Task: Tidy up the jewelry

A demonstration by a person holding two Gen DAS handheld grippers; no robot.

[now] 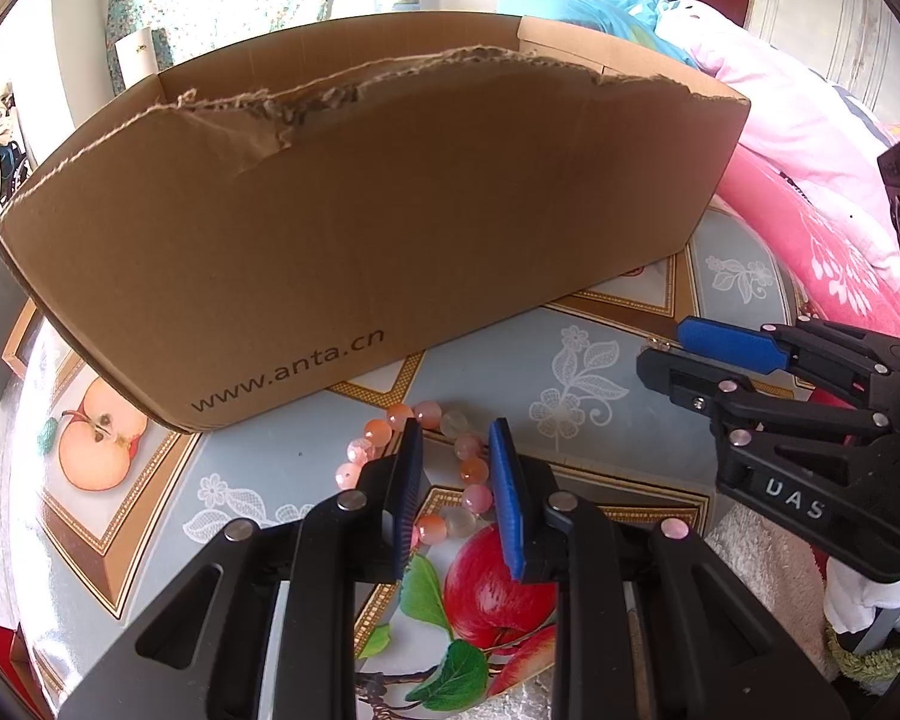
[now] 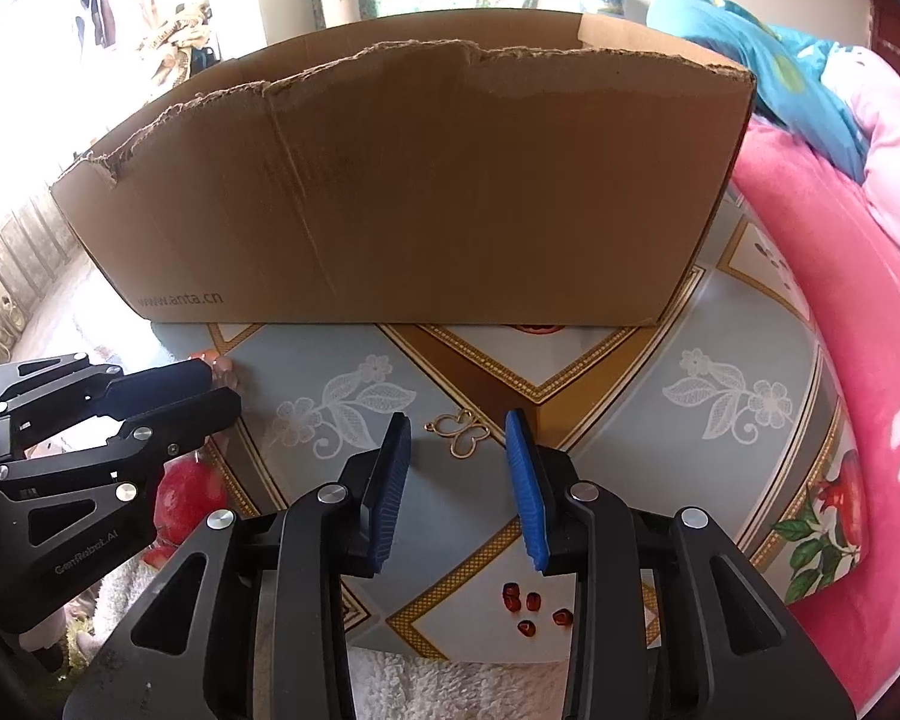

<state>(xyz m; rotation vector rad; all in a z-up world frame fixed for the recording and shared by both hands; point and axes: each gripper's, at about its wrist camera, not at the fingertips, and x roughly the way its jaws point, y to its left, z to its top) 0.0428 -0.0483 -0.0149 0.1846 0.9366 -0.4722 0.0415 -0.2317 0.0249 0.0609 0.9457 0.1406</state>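
A bracelet of pink and orange beads [image 1: 432, 414] lies on the patterned table in front of the cardboard box [image 1: 390, 210]. My left gripper [image 1: 456, 438] is open and hovers over the bracelet, its blue pads on either side of the ring's right half. A thin gold butterfly-shaped piece [image 2: 459, 432] lies on the table just beyond my open right gripper [image 2: 459, 420], between the fingertips. The left gripper also shows in the right wrist view [image 2: 210, 387], and the right gripper in the left wrist view [image 1: 666, 345]. The box [image 2: 420, 192] fills the far side.
The table [image 1: 510, 360] has a fruit-printed oilcloth. Pink bedding [image 2: 840, 330] and a blue quilt [image 2: 738, 42] lie to the right. A white towel [image 2: 450, 684] lies under the table's near edge. The box's top rim is torn and its inside is hidden.
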